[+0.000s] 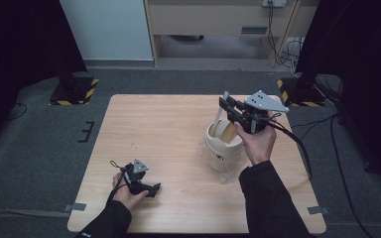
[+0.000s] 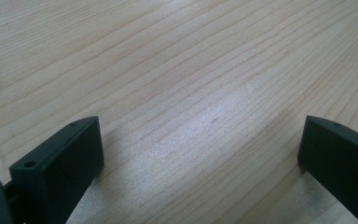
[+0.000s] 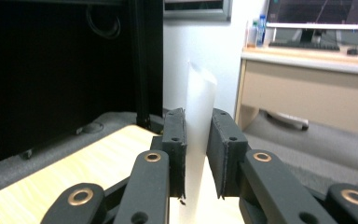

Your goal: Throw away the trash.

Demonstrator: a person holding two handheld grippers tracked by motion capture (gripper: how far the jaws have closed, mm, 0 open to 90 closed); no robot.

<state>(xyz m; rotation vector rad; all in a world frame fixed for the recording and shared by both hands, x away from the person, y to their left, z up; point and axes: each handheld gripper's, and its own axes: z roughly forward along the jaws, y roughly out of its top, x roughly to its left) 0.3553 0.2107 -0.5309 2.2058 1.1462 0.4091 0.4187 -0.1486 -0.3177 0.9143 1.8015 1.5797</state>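
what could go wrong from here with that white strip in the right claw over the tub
The right claw pinches the thin white strip near its lower part, so the free end may bend or slip as it goes into the cream tub. The tub sits on crinkly clear plastic with nothing steadying it; the left claw rests open and far off, so a nudge could tip or slide it.

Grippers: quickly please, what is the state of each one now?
Left gripper: open, holding nothing, over the table.
Right gripper: closed on a white strip.
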